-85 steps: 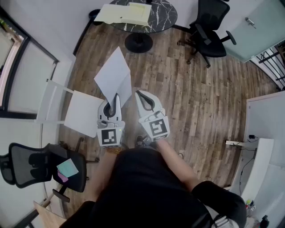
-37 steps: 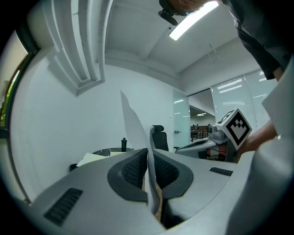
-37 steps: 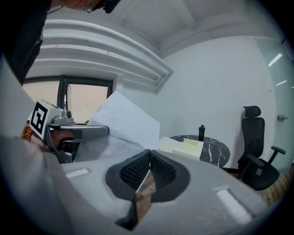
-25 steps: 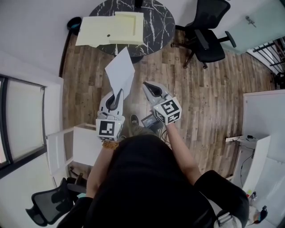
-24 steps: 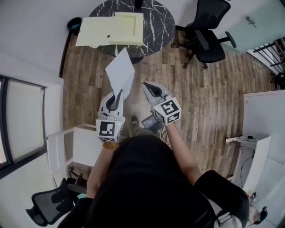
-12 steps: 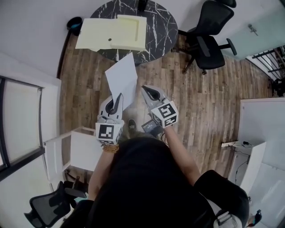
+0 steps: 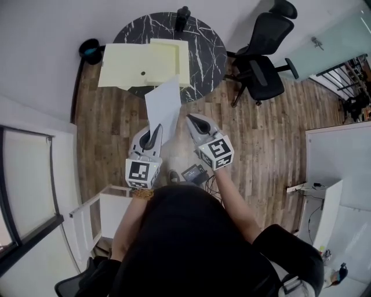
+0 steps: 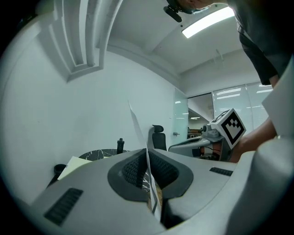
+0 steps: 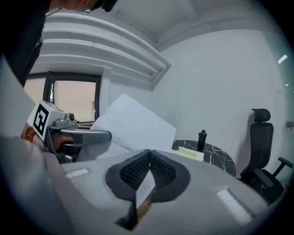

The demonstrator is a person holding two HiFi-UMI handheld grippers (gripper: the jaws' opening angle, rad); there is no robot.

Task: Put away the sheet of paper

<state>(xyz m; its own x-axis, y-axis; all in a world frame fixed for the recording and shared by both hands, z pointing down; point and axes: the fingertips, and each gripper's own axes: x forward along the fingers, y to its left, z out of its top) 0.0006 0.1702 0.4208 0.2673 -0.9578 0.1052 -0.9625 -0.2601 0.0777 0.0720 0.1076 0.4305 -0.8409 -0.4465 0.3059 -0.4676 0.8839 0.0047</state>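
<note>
A wooden floor (image 7: 272,133) filled most of the head view, with the person in a black top standing on it. Ahead of them stood a round bench (image 7: 206,46) with a black marbled top, and a black office chair (image 7: 261,64) stood to its right. Pale yellow flat pieces (image 7: 124,64) lay across the left part of the bench, one overhanging its rim.

The sheet of paper (image 7: 164,107) was in the air in front of the person, above the floor. It was gripped by its near end and rose away from them, and in the head view its far end showed against the near rim of the bench.

The left tool (image 7: 155,130) was clamped on that sheet. Its own view showed the paper edge-on between the ribbed pads, which were pressed together on it, with the sheet rising above the tips.

The right tool (image 7: 195,120) hung just beside the left one, to the sheet's right. Its jaws were closed tip to tip with nothing between them.

A dark bottle (image 7: 183,16) stood at the far edge of the bench, and a small black bin (image 7: 90,49) sat on the floor by the wall to the left.
</note>
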